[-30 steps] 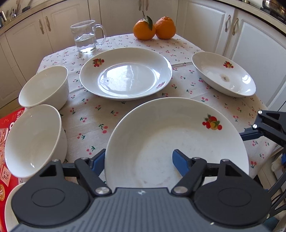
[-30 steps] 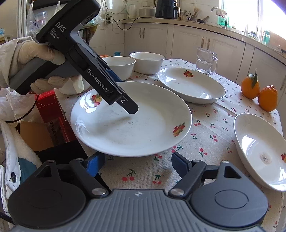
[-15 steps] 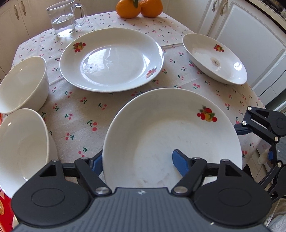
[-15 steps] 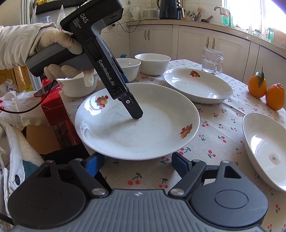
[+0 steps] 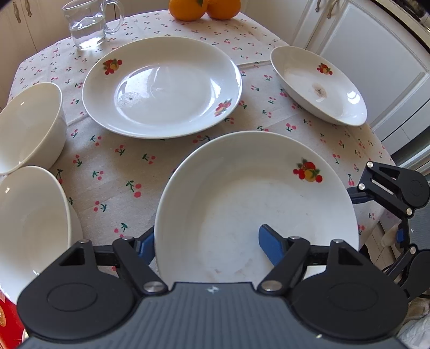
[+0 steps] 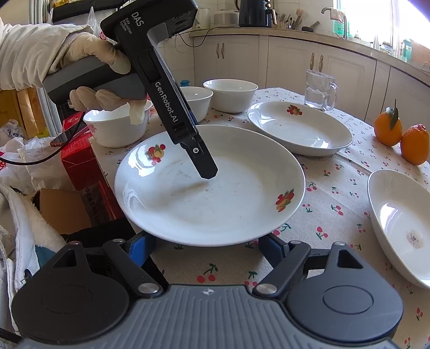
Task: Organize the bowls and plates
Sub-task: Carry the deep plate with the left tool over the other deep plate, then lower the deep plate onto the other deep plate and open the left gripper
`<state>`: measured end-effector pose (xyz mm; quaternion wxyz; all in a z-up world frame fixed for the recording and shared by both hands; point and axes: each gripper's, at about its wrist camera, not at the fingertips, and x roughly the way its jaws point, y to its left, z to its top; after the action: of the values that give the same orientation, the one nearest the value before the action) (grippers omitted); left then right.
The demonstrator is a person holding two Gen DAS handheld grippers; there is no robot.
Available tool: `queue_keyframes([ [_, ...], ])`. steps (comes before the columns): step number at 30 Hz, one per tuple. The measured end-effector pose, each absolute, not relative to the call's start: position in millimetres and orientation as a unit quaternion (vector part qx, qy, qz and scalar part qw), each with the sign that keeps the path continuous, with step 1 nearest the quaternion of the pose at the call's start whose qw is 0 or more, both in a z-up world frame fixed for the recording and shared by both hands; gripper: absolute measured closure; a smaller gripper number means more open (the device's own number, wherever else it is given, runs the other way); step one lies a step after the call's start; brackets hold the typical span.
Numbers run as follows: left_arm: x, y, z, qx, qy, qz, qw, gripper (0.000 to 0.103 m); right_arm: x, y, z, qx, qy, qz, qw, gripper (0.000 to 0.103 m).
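Right claw [image 6: 207,249]: jaws wide, nothing in them. They hang just short of the desk [image 5: 121,171] edge. The near rim of the near plate [image 5: 252,204] sits above the gap.

Left claw [image 5: 208,245]: pitched steeply down, held by a gloved hand [image 6: 88,69]. Jaws have just been closing but are still apart. They straddle the near plate's rim, with one finger outside it and the other over the inside. That tip is at or just above the plate's floor, and I cannot tell if it touches. No squeeze on the rim.

Near plate: round, so no long axis. Face up, near edge overhanging the desk edge. Two fruit prints on opposite sides of the rim; in the left view one print lies at the far right.

Left of it: two bowls, near bowl [image 5: 27,222] and next bowl [image 5: 27,126], mouths up, close together. The right view shows a third bowl [image 6: 231,94] beyond.

Beyond the near plate: second plate [image 5: 161,86], round, flat on the cloth, apart from the first.

Right side: small dish [image 5: 317,86], looks oval, long axis running far-left to near-right in the left view. There is a brown stain in its middle.

Far edge: glass mug [image 5: 86,26] with water, handle to the right. Two oranges [image 5: 204,8] touch each other.
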<state>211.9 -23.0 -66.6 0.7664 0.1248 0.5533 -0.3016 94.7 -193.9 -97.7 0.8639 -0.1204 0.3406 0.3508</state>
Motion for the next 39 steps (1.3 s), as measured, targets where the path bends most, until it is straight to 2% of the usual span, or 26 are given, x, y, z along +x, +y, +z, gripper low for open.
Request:
queue_keyframes([
  [19, 215.8, -43.5, -49.0, 0.113, 0.524, -0.340, 0.773, 0.030, 101.1, -216.8, -86.3, -0.124, 0.353, 0.330, 0.867, 0.017],
  [39, 245.9, -115.6, -30.9, 0.144, 0.488, -0.393, 0.766, 0.030, 103.0, -261.9, -63.0, -0.139, 0.342, 0.263, 0.891, 0.017],
])
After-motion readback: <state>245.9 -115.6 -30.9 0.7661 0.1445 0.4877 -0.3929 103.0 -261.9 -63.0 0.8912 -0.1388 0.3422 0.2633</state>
